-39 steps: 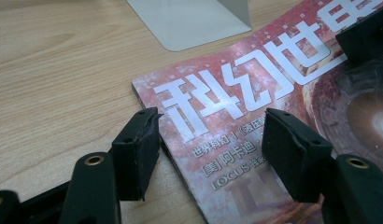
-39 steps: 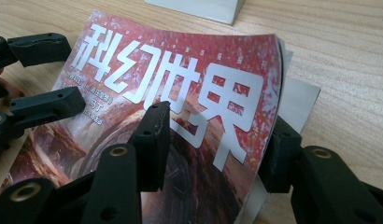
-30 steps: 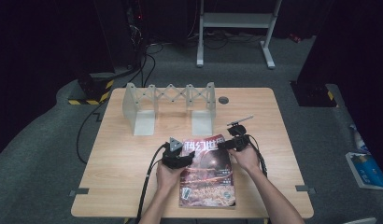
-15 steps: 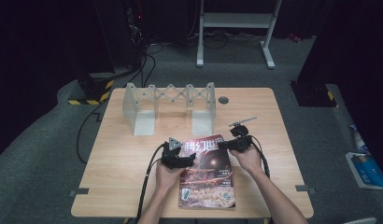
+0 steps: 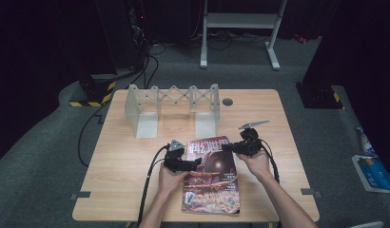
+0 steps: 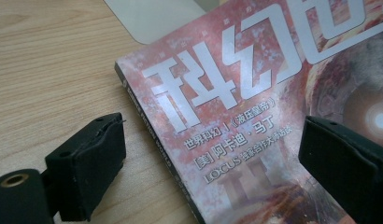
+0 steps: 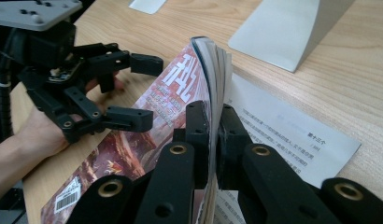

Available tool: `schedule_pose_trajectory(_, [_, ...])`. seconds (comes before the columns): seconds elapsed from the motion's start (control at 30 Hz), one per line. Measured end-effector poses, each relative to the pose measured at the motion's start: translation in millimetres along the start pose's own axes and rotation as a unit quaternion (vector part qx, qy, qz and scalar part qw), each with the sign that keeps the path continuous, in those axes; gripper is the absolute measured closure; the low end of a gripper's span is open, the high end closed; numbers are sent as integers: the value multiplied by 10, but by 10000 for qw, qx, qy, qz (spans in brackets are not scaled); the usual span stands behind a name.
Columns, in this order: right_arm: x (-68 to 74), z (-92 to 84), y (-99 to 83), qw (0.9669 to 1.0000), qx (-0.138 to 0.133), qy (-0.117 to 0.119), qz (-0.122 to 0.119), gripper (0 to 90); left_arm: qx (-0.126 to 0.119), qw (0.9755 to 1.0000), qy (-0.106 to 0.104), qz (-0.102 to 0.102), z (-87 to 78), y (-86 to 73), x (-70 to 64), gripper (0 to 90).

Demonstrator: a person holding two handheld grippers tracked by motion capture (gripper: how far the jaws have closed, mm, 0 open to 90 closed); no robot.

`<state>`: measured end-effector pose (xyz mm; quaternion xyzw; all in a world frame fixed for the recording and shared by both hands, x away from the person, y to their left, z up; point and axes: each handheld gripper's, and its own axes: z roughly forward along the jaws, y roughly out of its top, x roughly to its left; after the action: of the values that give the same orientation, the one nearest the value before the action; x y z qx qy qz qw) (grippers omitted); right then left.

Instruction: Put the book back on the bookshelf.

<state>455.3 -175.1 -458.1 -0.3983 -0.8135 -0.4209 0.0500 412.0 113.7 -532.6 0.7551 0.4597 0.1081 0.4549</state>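
A magazine [image 5: 212, 183] with a red cover and white characters lies on the wooden table [image 5: 126, 161] near its front edge. My left gripper [image 5: 197, 163] is at the magazine's upper left corner. Its jaws have just been opening and stand wide apart, one over the bare wood, one over the cover [image 6: 255, 93], neither pressing on it. My right gripper [image 5: 226, 147] has just been closing and is shut on the cover and a bunch of pages [image 7: 213, 70] at the right edge, holding them raised. A printed inner page [image 7: 292, 135] shows underneath. The left gripper [image 7: 150, 91] stands open across the cover.
A white folding rack [image 5: 171, 107] with two feet stands behind the magazine; one foot [image 7: 292, 28] is close to the lifted pages. A grey round plug [image 5: 227, 101] sits in the table's far side. Cables [image 5: 148, 185] trail off the front edge.
The left gripper's jaws have spread wider at the magazine's corner. The right gripper has risen a little with the cover and pages pinched in it.
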Motion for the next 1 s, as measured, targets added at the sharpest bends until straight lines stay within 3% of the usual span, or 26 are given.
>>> schedule_pose_trajectory(0.23, [46,-47,6,9997,-94,144,-181,857,-12,9999,-103,9,14,1,-9,63])
schedule_pose_trajectory(0.37, [107,-34,13,9988,-117,231,-410,856,17,9998,-218,23,40,22,-1,49])
schedule_pose_trajectory(0.63, [88,-49,-8,9981,-162,310,-511,856,42,9995,-300,-1,79,48,-16,41])
schedule_pose_trajectory(0.7, [41,-29,-19,9987,-107,180,-470,856,38,9997,-245,-32,64,50,-10,63])
schedule_pose_trajectory(0.73, [16,4,-30,9989,12,13,-466,856,47,9999,-88,-25,46,48,-23,145])
schedule_pose_trajectory(0.83, [2,48,-41,9985,125,-144,-513,856,97,9998,96,117,38,48,-49,209])
schedule_pose_trajectory(0.87, [-14,93,-60,9980,226,-260,-537,856,113,9994,233,209,35,46,-67,275])
schedule_pose_trajectory(1.0, [-43,135,-80,9975,304,-339,-542,856,78,9991,317,260,19,40,-77,340])
